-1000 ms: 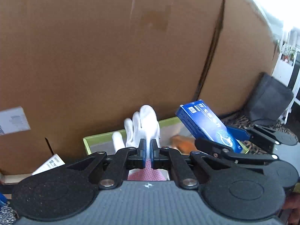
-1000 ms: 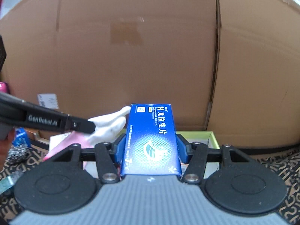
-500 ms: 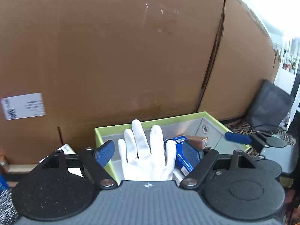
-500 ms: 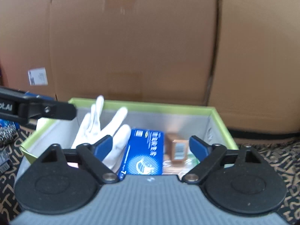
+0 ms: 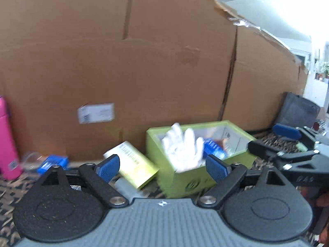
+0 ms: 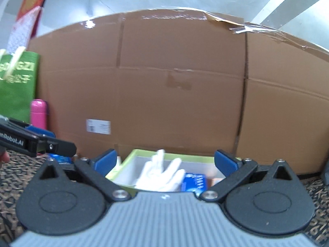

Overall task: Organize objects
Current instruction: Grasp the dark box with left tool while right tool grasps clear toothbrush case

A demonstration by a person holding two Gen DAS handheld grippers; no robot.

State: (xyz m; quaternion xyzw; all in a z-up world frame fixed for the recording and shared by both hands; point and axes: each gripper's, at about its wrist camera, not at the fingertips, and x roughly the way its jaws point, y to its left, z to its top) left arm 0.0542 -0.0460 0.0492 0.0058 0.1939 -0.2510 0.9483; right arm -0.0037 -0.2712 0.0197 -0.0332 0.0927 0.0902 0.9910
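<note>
Both tools agape, white glove (image 5: 183,152) in green box (image 5: 197,177) — blue carton (image 6: 194,182) alongside

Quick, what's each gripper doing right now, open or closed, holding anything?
Left gripper: open, holding nothing.
Right gripper: open, holding nothing.

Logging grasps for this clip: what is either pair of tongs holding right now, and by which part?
Nothing. Both the left tongs and right tongs are open and empty; the glove and blue box lie in the green bin.
</note>
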